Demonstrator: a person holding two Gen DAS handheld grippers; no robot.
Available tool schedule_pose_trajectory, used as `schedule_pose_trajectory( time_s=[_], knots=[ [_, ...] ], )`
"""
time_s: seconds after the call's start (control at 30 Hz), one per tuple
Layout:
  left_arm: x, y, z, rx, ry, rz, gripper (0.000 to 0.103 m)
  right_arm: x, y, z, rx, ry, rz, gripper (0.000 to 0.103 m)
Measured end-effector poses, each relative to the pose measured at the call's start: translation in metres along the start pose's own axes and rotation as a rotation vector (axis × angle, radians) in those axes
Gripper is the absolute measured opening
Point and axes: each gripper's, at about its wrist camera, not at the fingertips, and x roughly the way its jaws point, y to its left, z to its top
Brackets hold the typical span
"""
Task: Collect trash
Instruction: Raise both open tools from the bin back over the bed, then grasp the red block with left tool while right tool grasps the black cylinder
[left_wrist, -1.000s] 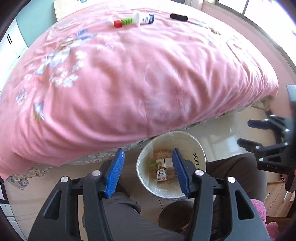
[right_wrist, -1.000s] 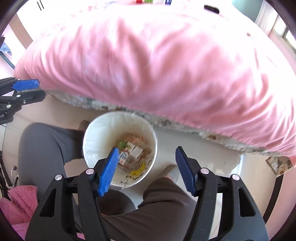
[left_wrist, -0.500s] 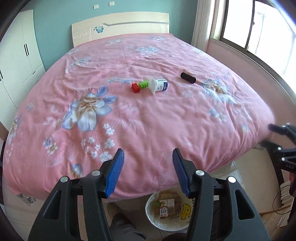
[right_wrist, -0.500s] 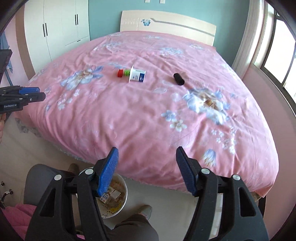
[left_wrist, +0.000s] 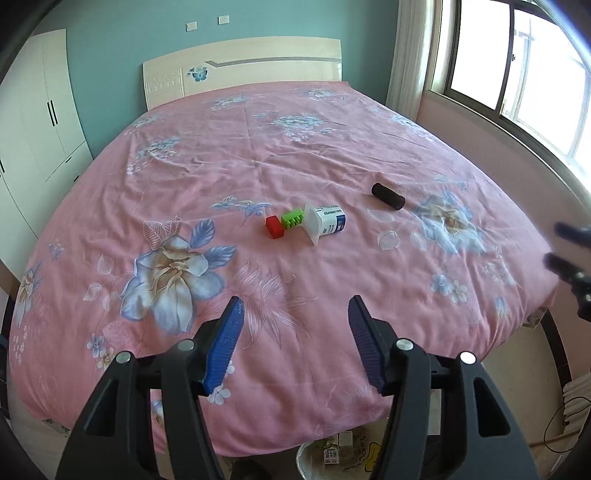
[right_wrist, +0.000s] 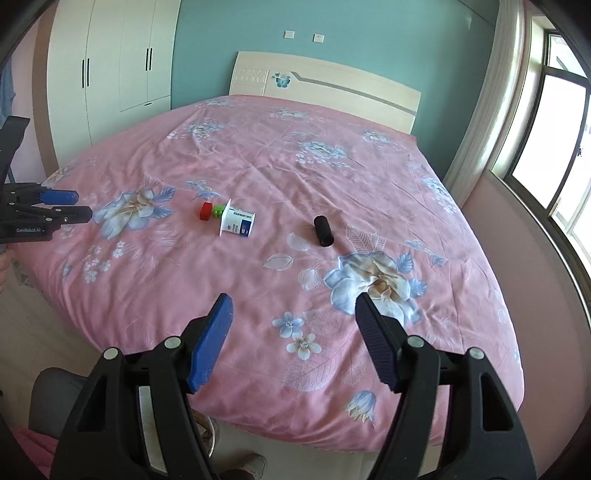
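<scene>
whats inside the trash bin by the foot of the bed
The trash bin holds a small carton and yellow-printed wrapping. The bedspread and the left gripper cover the rest.

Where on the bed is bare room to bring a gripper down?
Bare cover lies between the yogurt cup and the black cylinder, and along the whole near edge of the bed. It is crowded at the red block and green block, tight against the cup.
</scene>
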Motion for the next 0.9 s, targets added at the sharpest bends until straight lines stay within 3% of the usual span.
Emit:
schedule_pose_trajectory(
  time_s=[0.37,0.9],
  knots=[
    [0.11,0.006,0.047,-0.024,0.087,0.012,0.061,0.099,-0.035,0.037,0.031,0.046,0.015,0.069],
    [0.273,0.033,0.071,-0.103,0.212,0.037,0.061,0.302,-0.074,0.051,0.117,0.177,0.014,0.069]
  ],
)
